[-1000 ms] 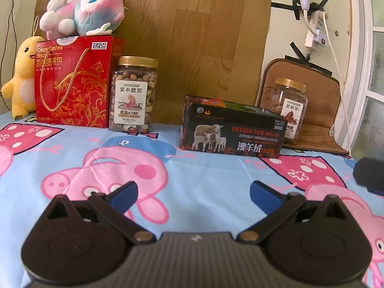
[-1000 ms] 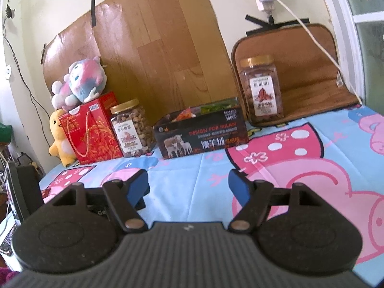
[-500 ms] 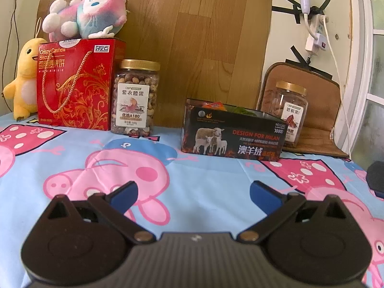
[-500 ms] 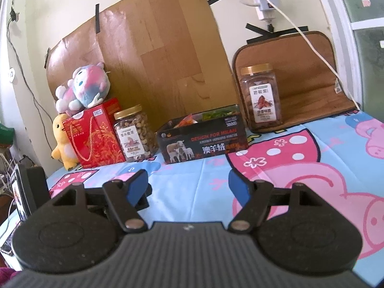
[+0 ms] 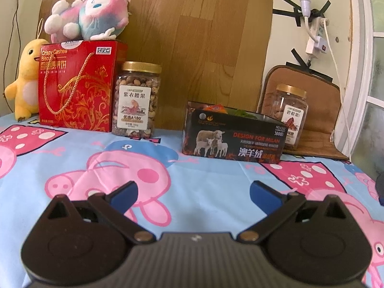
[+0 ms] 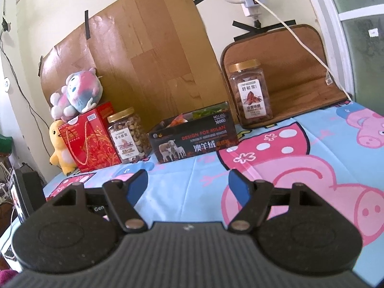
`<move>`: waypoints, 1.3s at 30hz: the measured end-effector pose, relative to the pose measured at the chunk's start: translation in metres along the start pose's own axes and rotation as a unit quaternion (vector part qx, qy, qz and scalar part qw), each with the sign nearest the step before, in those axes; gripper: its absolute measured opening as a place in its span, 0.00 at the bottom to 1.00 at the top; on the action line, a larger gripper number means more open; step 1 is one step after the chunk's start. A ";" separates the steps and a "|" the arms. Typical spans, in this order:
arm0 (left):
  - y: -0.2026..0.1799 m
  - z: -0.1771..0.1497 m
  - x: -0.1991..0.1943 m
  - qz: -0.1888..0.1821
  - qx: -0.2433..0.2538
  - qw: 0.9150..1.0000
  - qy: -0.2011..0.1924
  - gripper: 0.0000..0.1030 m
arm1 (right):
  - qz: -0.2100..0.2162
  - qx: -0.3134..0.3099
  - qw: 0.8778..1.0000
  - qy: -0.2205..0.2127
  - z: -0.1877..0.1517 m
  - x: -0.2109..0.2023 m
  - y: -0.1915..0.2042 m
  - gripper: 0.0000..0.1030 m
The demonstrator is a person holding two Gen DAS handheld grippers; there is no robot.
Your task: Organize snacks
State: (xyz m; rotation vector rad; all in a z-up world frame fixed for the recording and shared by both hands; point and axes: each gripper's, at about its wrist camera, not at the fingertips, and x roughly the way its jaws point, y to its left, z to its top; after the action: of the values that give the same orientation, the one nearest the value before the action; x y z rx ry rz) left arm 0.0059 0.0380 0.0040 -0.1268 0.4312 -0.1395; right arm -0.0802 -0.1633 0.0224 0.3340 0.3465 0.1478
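Note:
A black open box [image 5: 231, 139] with sheep pictures holds snack packets and stands at the back of the table; it also shows in the right wrist view [image 6: 194, 139]. A jar of mixed nuts [image 5: 136, 100] [image 6: 128, 135] stands left of it, next to a red biscuit box [image 5: 76, 84] [image 6: 90, 141]. A jar of pecans [image 5: 289, 115] [image 6: 250, 93] stands right of the black box on a brown mat. My left gripper [image 5: 193, 195] is open and empty, well short of the box. My right gripper [image 6: 188, 184] is open and empty.
The table has a blue and pink pig-print cloth [image 5: 216, 180]. A yellow plush duck [image 5: 22, 79] stands at the far left and a pink plush toy [image 5: 88, 19] lies on the red box. A wooden board leans on the wall. A white cable [image 6: 300, 36] hangs at right.
Both grippers have drawn back and risen slightly, so the objects look a little farther and lower. Both stay open. Nothing on the table has moved.

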 end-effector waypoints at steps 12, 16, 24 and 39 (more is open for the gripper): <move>-0.002 0.001 0.000 0.017 0.008 1.000 -0.001 1.00 | 0.001 0.003 1.000 0.010 -0.003 0.005 -0.004 0.74; -0.007 0.004 -0.001 0.043 0.021 0.999 0.019 1.00 | 0.005 0.005 1.000 0.024 -0.005 0.013 -0.007 0.74; -0.024 0.028 -0.015 0.049 0.023 0.998 0.028 1.00 | 0.014 -0.006 0.999 0.045 0.000 0.017 -0.016 0.74; -0.056 0.045 -0.044 0.050 0.048 0.997 -0.022 1.00 | 0.021 -0.008 0.999 0.042 0.011 0.008 -0.034 0.81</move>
State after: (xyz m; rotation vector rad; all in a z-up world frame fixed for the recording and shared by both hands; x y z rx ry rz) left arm -0.0202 -0.0056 0.0712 -0.0140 0.3847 -0.0588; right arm -0.0654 -0.1971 0.0178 0.3193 0.4221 0.2068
